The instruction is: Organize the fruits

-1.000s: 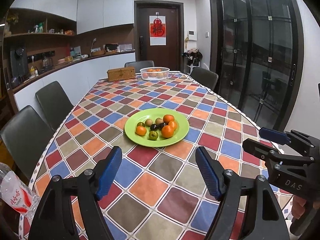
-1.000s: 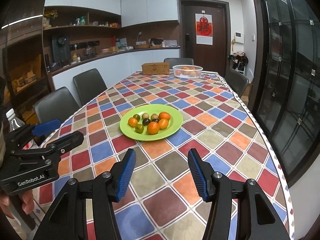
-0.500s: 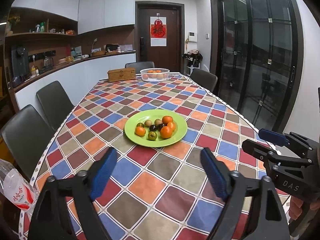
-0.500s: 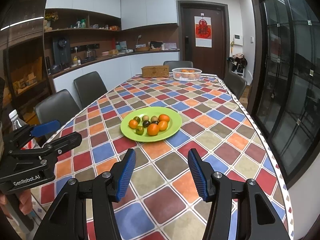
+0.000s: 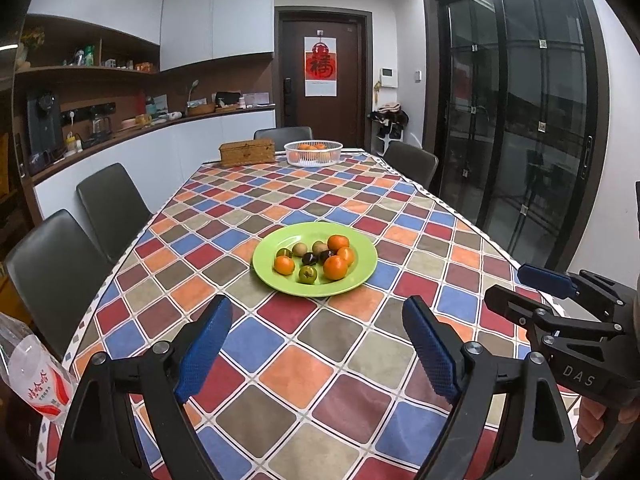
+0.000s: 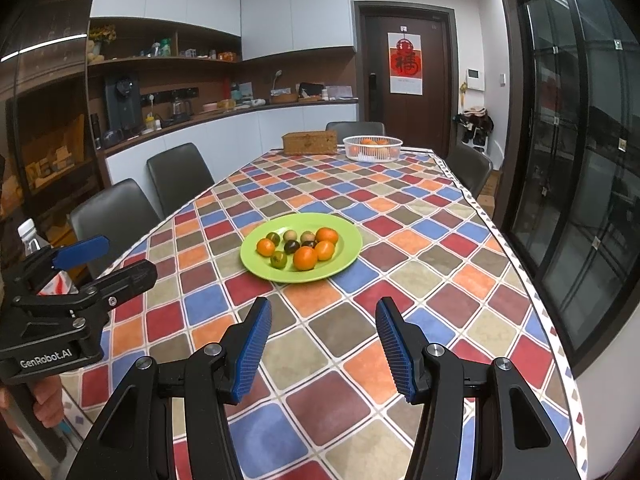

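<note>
Holding both tools over the near end of the table (image 5: pixel 304 384), you have nothing gripped yet. Your left gripper (image 5: pixel 316 344) has its blue pads spread wide with only tablecloth between them, and your right gripper (image 6: pixel 320 344) is spread too, a little less, and also empty. Each one shows at the edge of the other's view, so they sit side by side and apart.

Straight ahead, past the fingertips, lies the green plate (image 5: pixel 360 276), well apart from both grippers and roughly centred across the table. In it sit four oranges (image 5: pixel 335 267), green fruits such as the one at the near edge of the pile (image 5: pixel 308 274), dark ones in the middle (image 5: pixel 309 258) and two brownish ones at the far side (image 5: pixel 298 249). They are all round, so no long axis matters; come down from above with the pads either side.

The plate sits slightly left of centre in your right view and near dead centre in your left view, so neither hand looks clearly closer. The nearest orange lies toward the right of the pile, which seems to favour your right hand.

At the far end stand a white basket (image 5: pixel 314 158) already holding oranges, probably where the oranges go, and a wicker box (image 5: pixel 247 153) just to its left.
</note>
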